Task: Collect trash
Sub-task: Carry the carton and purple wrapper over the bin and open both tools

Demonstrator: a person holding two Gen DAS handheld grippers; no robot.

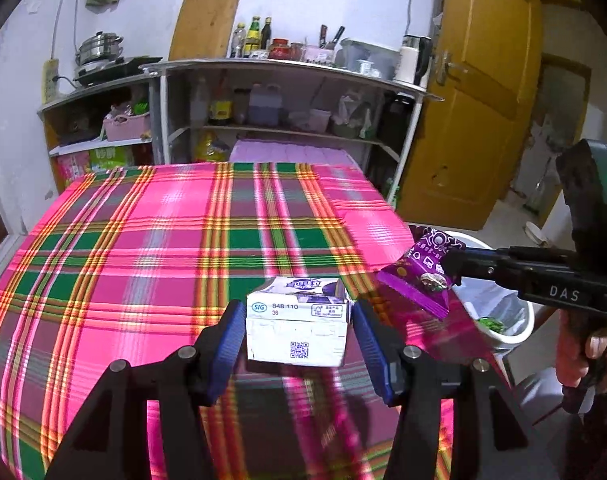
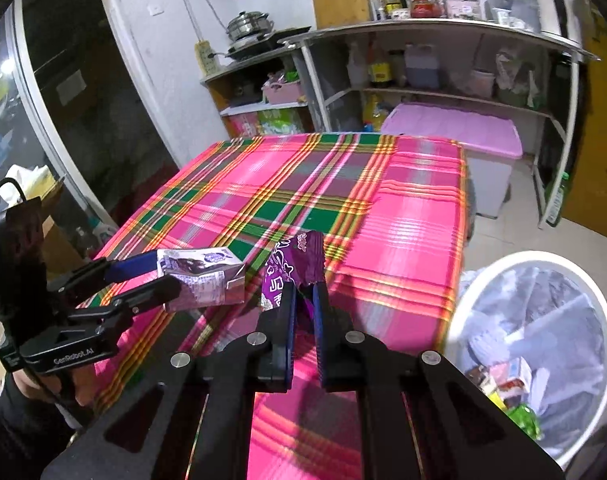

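Covering the table [image 1: 151, 240], a pink, green and orange plaid cloth served as the landmark for all positions. The right wrist view alone showed the white bin [image 2: 583, 280] whole: it stood off the table's right edge, lined with a clear bag, with mixed wrappers lying at the bottom. In the left wrist view only a part of its rim [image 1: 521, 330] appeared behind the right gripper.

The milk carton [image 1: 297, 322] was above the table's near edge, clamped between the blue pads of the left gripper [image 1: 297, 332], whose jaws stood about a carton's width apart. Its printed end with a QR code faced the left camera; its long axis ran away from that camera. In the right wrist view the same carton [image 2: 201, 282] looked crumpled, and its top face was visible. Whether it touched the cloth could not be told.

The purple snack wrapper [image 2: 293, 268] hung at the table's right edge, pinched by the nearly closed right gripper [image 2: 304, 292]. Its lower part was hidden between the pads. In the left wrist view the wrapper [image 1: 421, 276] extended leftward from the fingers, toward the carton.
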